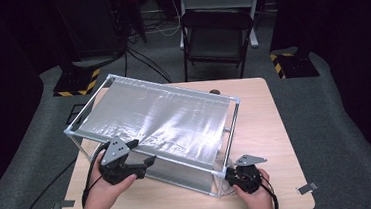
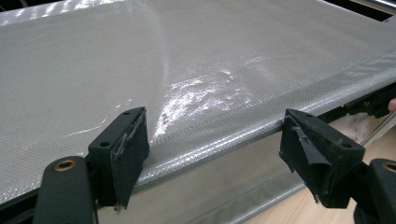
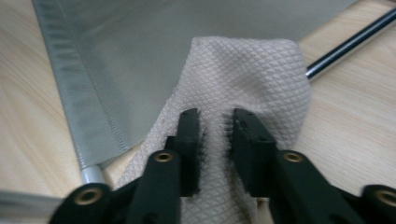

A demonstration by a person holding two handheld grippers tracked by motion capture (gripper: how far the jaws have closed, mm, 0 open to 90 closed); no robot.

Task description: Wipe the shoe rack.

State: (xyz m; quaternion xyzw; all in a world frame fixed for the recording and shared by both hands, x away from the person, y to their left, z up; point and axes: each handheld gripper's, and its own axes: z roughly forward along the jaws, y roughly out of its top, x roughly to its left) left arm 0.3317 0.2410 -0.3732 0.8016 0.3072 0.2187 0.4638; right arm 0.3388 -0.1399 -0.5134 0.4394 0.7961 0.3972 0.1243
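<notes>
A: Right claw?
B: Jaws narrowed around a raised fold of the beige waffle-weave cloth; a small gap shows on either side of the fold, so it is not yet pinched. The cloth lies on the counter near its front right corner, at the foot of the frame's corner post.

A: Left claw?
B: Jaws wide apart, holding nothing, straddling the near top edge of the grey mesh cover stretched over the tube frame, toward the counter's front left.
</notes>
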